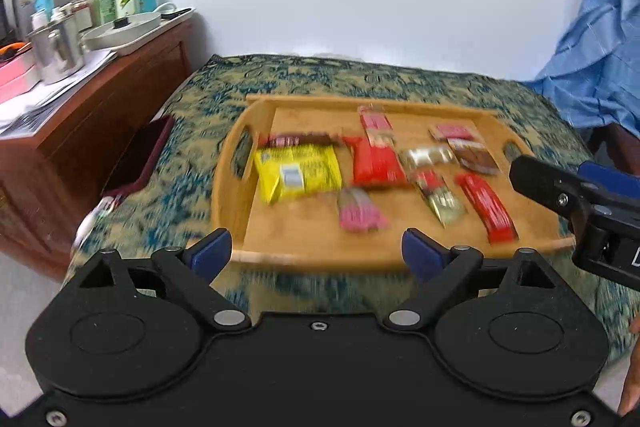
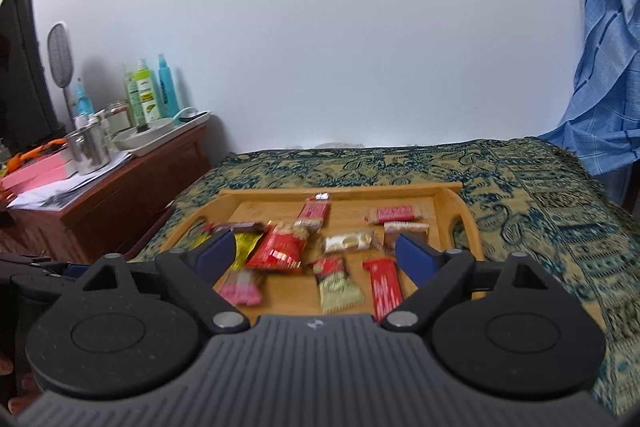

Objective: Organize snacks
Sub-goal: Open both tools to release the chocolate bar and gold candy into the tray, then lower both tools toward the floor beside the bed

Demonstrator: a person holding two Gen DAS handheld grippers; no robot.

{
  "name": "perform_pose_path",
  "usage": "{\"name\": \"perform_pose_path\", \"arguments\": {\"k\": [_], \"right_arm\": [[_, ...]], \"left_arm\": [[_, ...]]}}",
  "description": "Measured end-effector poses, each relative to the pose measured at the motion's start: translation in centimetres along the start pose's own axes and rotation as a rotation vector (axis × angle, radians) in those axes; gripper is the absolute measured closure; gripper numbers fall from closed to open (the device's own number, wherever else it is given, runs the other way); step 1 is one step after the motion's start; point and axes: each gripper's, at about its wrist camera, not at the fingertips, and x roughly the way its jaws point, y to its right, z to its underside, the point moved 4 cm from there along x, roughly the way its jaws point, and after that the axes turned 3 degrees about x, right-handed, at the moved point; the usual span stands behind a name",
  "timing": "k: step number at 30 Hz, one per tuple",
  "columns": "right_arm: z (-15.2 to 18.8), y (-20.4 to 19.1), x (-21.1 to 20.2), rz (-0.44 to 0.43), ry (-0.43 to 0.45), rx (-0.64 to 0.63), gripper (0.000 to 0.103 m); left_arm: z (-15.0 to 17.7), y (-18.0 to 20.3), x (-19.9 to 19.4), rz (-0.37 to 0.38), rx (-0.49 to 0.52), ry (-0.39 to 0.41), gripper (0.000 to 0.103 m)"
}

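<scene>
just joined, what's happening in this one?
A person holds a gripper in each hand over a wooden tray of snack packets on a patterned bedspread. Both the left gripper and right gripper are open and empty, above the tray's near edge. The snacks, including a yellow packet and a red bar, lie loose and unsorted in the tray.

One wooden tray (image 1: 256,259) was seen, and ten wrapped snacks were counted in it: one yellow packet (image 1: 298,173), one pink packet (image 1: 360,215), one white-gold packet (image 1: 430,155), one green-gold packet (image 1: 440,199) and six red or brown ones, among them a long red bar (image 1: 486,213).
</scene>
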Motion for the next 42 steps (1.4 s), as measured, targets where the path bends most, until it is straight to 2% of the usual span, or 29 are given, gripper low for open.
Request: {"name": "perform_pose_path", "arguments": {"k": [5, 10, 16, 20, 27, 32, 37, 42], "right_arm": [[1.8, -0.8, -4.0, 0.000, 0.011, -0.002, 0.005], [4.2, -1.0, -7.4, -0.009, 0.033, 0.031, 0.003], [8.4, -1.0, -9.5, -0.018, 0.033, 0.038, 0.002], [12.1, -0.7, -10.4, -0.003, 0.010, 0.035, 0.002], [20.0, -0.5, -11.2, 0.019, -0.132, 0.035, 0.002], [25.5, -1.2, -10.3, 0.005, -0.295, -0.047, 0.003], [30.6, -1.2, -8.8, 0.001, -0.468, -0.096, 0.008], [35.1, -0.9, -7.3, 0.013, -0.616, -0.080, 0.010]], "left_arm": [[3.7, 0.8, -4.1, -0.002, 0.011, 0.001, 0.010], [7.5, 1.5, -6.4, -0.008, 0.038, -0.016, 0.010], [12.5, 2.1, -6.5, -0.018, 0.056, -0.055, 0.010], [16.4, 2.1, -5.8, -0.013, 0.059, -0.115, 0.010], [24.0, 2.0, -2.9, 0.023, 0.069, -0.274, 0.010], [29.2, 1.7, -0.5, 0.020, 0.072, -0.407, 0.010], [33.0, 1.1, 1.8, 0.005, 0.056, -0.511, 0.010], [35.3, 0.4, 3.9, -0.008, 0.034, -0.576, 0.011]]}}
